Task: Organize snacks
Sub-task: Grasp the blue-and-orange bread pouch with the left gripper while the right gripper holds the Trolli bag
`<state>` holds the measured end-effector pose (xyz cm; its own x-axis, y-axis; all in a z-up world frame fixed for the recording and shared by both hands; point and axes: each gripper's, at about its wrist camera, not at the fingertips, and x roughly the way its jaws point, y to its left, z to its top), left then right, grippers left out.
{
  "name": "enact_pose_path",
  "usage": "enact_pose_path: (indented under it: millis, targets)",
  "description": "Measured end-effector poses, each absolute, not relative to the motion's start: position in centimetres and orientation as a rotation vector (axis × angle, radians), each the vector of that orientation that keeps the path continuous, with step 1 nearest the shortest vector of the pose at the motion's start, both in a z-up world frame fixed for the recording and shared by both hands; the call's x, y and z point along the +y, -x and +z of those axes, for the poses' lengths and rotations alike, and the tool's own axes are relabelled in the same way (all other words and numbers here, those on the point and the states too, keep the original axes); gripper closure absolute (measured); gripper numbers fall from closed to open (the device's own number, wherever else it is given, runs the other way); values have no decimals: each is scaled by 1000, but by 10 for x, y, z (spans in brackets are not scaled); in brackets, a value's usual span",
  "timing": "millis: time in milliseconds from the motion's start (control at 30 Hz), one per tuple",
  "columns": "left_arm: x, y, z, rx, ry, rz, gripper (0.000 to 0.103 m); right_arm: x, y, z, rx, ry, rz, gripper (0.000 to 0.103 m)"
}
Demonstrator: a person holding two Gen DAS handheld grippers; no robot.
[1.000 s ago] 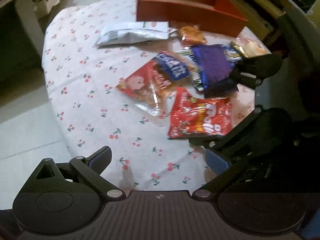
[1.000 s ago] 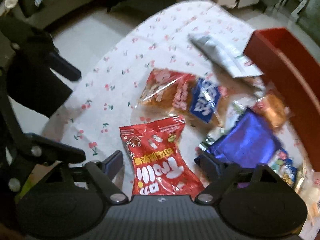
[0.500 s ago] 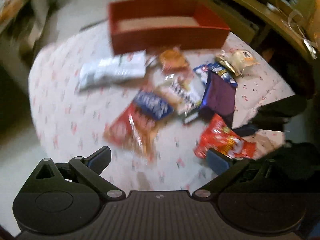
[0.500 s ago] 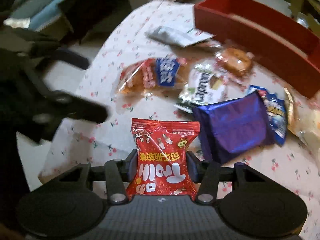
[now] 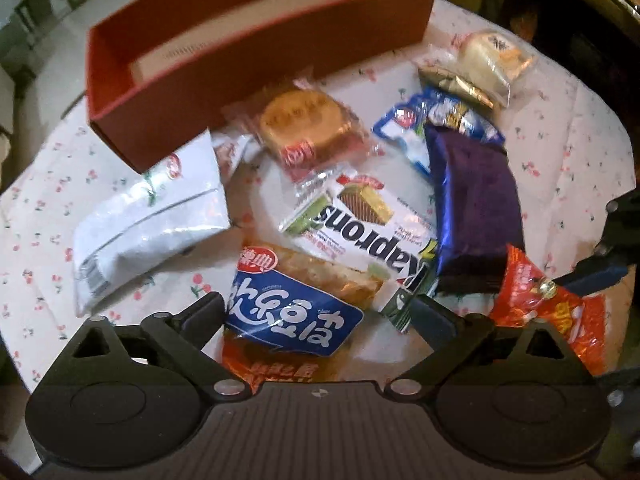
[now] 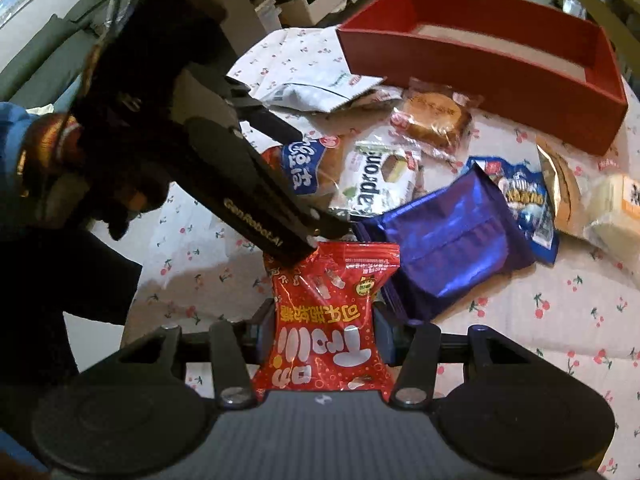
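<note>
Right gripper (image 6: 322, 330) clamped on red foil snack packet (image 6: 326, 320), packet upright between pads, lifted clear of cherry-print tablecloth (image 6: 520, 320). Left gripper (image 5: 316, 312) spread wide, hovering over blue-labelled clear bread packet (image 5: 296, 312), pads not touching it. Other snacks heaped nearby: purple foil pouch (image 5: 476, 208), white wafer packet (image 5: 368, 228). Red rectangular cardboard box (image 5: 224, 92) at far table edge. Cluttered room beyond.

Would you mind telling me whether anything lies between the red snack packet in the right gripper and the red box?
Yes: the purple packet, the blue packet and the round cake lie on the table between the red snack packet and the red box.
</note>
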<state>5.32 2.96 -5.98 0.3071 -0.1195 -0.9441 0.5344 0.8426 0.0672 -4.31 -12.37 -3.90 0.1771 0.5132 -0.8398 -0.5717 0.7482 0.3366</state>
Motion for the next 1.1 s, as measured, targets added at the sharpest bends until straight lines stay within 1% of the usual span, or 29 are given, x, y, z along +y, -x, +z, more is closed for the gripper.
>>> enact_pose_path:
  millis: [67,133,233,300,400,567,667,733,800,900,1033,1067,1100]
  targets:
    - [34,-59,-64,1219,-363,-446,0,-125,42,-39,1165,51,762,40]
    - [39,-62,-64,1243,-317,-430,0,-126,40,-36,1158,31,767,44]
    - [43,-55,-59,1243,-272,-417,13,-125,41,-31,1139,30,765,47]
    - [47,-48,-55,1237,-244,-400,23,-124,41,-33,1152,36,754,55]
    - [49,-36,-51,1239,-192,-369,36,-122,42,-37,1165,57,739,58]
    - [47,-26,-45,1230,-179,-318,40,-123,40,-38,1168,73,711,57]
    - [51,-20,-38,1210,-157,-303,41,-120,42,-38,1165,77,714,51]
    - [53,-19,-37,1199,-135,-290,42,-116,43,-39,1161,89,714,46]
    - [55,-18,-35,1193,-123,-280,42,-112,45,-40,1163,109,708,34]
    - [55,-18,-31,1180,-118,-277,43,-106,48,-44,1165,129,702,29]
    - [54,-17,-21,1149,-95,-299,43,-93,48,-54,1199,137,686,27]
    - [54,-16,-20,1144,-92,-303,43,-90,49,-56,1191,147,679,20]
    - [54,-16,-18,1142,-89,-306,43,-86,50,-56,1181,154,680,17]
